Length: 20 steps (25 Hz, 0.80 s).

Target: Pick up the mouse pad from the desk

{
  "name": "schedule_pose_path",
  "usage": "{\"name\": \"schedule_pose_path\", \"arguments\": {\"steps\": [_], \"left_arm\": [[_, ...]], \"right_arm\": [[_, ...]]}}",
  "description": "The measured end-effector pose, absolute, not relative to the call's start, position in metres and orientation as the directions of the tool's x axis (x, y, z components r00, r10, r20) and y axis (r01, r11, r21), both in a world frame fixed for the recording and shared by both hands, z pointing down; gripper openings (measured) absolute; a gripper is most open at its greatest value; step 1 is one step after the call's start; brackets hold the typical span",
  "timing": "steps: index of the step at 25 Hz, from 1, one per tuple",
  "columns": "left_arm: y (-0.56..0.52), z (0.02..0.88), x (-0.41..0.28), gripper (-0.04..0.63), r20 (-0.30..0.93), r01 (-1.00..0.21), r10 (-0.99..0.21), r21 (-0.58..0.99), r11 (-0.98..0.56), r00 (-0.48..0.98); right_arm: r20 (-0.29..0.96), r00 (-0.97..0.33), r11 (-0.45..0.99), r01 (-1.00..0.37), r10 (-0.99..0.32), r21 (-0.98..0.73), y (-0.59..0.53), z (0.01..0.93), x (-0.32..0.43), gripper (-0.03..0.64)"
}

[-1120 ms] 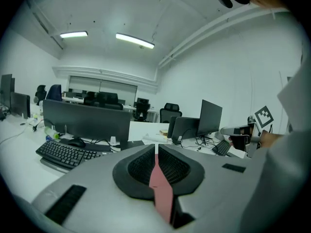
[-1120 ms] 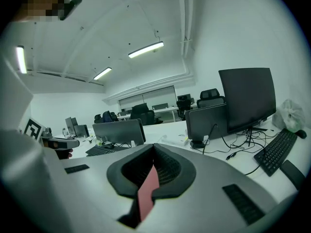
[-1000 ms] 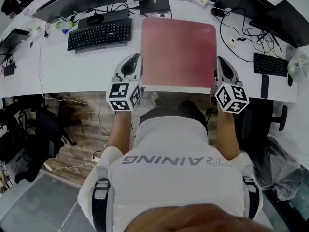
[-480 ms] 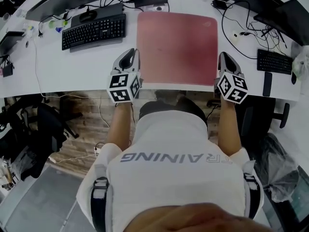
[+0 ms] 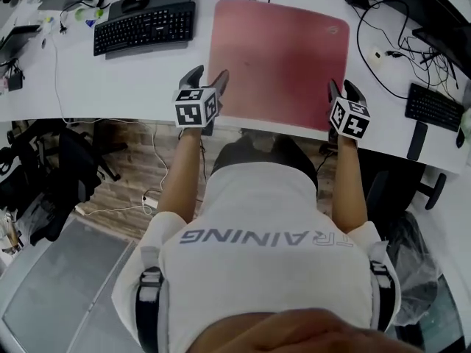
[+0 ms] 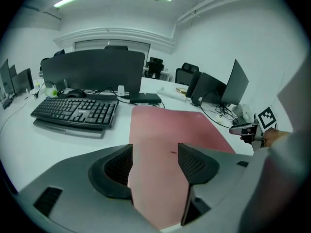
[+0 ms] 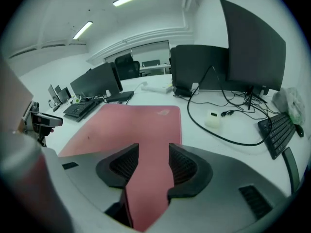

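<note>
In the head view the red mouse pad (image 5: 280,57) lies flat on the white desk (image 5: 110,79) between a keyboard (image 5: 145,26) and cables (image 5: 390,46), the shirt (image 5: 265,271) printed "TRAINING"; in the left gripper view the left gripper (image 6: 154,159) is opening its jaws, unclamped, with the pad's near edge between them; in the right gripper view the right gripper (image 7: 153,165) does likewise.

Here's the white desk (image 5: 147,79), long, with a curved front edge. Dead centre lies the red mouse pad (image 5: 276,61), flat on the top, its near edge right at the desk's front edge. To the pad's left sits a black keyboard (image 5: 143,28), with a black mouse (image 5: 134,4) just behind it. Over on the right, loose black cables (image 7: 240,141) loop past a small white adapter (image 7: 213,119), and a second keyboard (image 5: 434,107) lies near the right end, well apart from the pad.
</note>
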<state>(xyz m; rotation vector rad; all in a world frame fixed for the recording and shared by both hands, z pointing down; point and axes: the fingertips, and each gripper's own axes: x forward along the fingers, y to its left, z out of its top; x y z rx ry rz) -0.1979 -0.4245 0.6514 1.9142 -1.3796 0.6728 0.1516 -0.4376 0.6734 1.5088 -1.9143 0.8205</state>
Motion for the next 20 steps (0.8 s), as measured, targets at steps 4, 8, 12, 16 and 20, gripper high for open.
{"name": "schedule_pose_path", "arguments": {"steps": [4,8,12,16,20], "left_arm": [[-0.432,0.691,-0.201,0.305,0.795,-0.963,-0.544,0.194,-0.188,0.267],[-0.434,0.72,-0.205,0.318,0.833,-0.972,-0.501,0.18,-0.154,0.234],[-0.439,0.734,-0.207,0.325,0.848,-0.976,-0.487,0.157,-0.151,0.211],[-0.438,0.746,-0.209,0.327,0.861,-0.976,-0.463,0.162,-0.145,0.212],[-0.439,0.748,-0.205,0.328,0.864,-0.977,-0.461,0.143,-0.157,0.201]], "right_arm": [[0.792,-0.184,0.169,-0.98,-0.581,-0.104,-0.446,0.71,0.155,0.254],[0.82,-0.147,0.138,-0.987,-0.553,-0.084,-0.452,0.735,0.165,0.268],[0.835,-0.119,0.114,-0.991,-0.537,-0.068,-0.452,0.747,0.173,0.291],[0.834,-0.108,0.094,-0.993,-0.541,-0.067,-0.449,0.747,0.172,0.293],[0.825,-0.114,0.052,-0.993,-0.553,-0.102,-0.449,0.748,0.171,0.285]]}}
